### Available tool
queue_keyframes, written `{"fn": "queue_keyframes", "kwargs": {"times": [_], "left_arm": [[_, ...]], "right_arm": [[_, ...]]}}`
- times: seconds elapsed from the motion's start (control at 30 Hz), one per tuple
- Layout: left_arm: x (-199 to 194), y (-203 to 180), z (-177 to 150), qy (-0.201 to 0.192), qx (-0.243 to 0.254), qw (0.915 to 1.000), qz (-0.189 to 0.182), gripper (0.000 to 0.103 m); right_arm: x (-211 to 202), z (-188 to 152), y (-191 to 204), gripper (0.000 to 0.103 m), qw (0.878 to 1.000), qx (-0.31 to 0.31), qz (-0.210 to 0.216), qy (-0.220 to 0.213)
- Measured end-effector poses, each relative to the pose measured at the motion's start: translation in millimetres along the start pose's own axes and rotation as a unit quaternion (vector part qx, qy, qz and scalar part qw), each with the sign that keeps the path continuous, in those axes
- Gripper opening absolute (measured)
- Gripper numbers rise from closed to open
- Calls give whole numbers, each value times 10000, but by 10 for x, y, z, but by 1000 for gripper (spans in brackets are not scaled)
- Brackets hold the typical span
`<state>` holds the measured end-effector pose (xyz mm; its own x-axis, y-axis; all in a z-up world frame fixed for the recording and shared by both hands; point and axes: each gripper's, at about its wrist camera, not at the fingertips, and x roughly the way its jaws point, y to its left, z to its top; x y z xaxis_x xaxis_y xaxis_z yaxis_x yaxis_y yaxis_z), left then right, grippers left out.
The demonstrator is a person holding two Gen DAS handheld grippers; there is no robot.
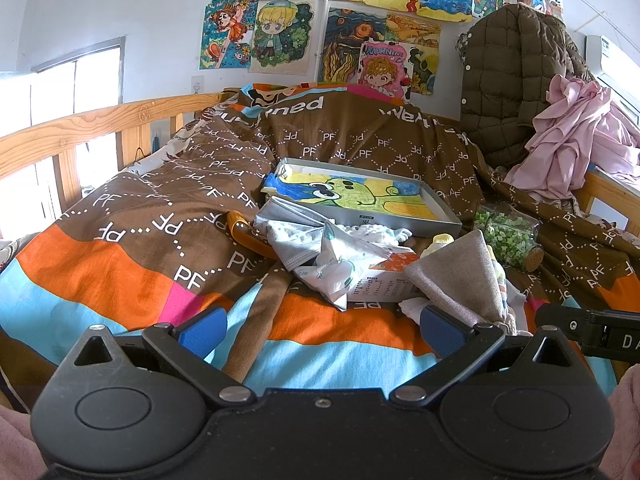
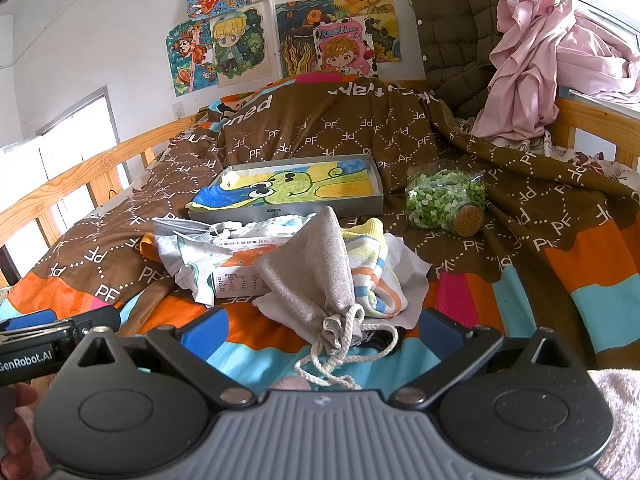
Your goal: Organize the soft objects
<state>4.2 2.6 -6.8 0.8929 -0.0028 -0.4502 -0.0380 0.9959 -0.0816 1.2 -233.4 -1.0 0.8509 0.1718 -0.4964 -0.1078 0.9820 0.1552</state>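
A grey drawstring pouch lies on the bedspread, its white cord trailing between my right gripper's fingers. My right gripper is open and holds nothing, its jaws either side of the pouch's neck. A striped cloth and a white cloth lie under the pouch. Face masks and a small carton are heaped beside it. My left gripper is open and empty over the bedspread, left of the pouch.
A grey tray with a frog drawing lies behind the heap. A corked jar of green bits lies on its side to the right. A brown jacket and pink cloth hang on the wooden bed rail.
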Motion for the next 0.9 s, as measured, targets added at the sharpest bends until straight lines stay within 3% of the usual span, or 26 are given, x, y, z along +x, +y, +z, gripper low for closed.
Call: {"fn": "queue_keyframes", "kwargs": {"times": [0.23,0.4,0.63,0.9], "left_arm": [[-6,-1,6,5,-4,10000,-4,102],[-4,-33,-64,16,-67,9999,-80,102],[128,-195,-57,72,-81,9985,-538,102],[561,-452,-18,522,68,9907,-1256,102]], "right_arm": [[5,1,-3,103,10000,18,2,20],[107,19,-117,103,9985,461,69,297],[343,193,-335,103,9954,687,139,654],[902,535,-707,103,9893,930,105,1122]]}}
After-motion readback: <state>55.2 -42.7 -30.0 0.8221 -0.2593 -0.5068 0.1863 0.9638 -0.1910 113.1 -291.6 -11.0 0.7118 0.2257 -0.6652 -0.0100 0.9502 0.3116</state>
